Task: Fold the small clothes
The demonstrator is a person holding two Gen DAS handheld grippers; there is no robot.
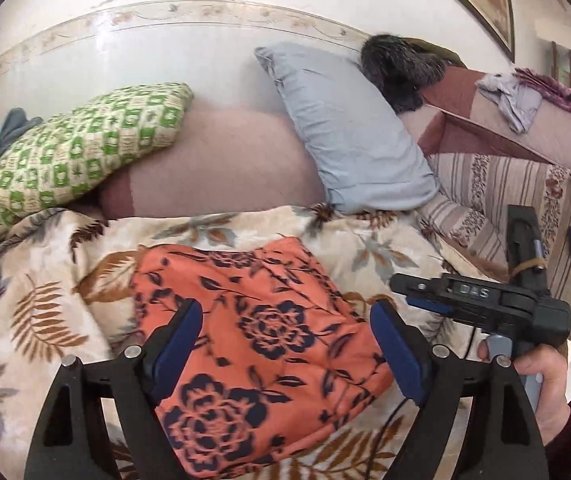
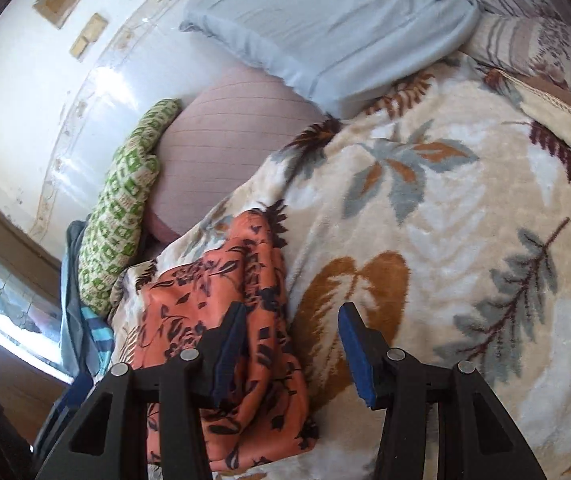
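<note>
- Left gripper point(image 1: 285, 344): spread wide, holding nothing, poised over the folded orange cloth with dark navy flowers point(image 1: 261, 344) lying on the cream leaf-print fleece blanket point(image 1: 45, 320).
- Right gripper point(image 2: 289, 352): also parted, empty, at the cloth's right edge; bulk lying leftward, long axis running straight ahead.
- Left nearer, centred.

The left wrist camera is looking level across the bed toward the far wall. The right wrist camera is tilting, sitting closer to the blanket point(image 2: 425, 216). Both are catching the orange floral garment point(image 1: 261, 344) and blue pillow point(image 1: 345, 128).
</note>
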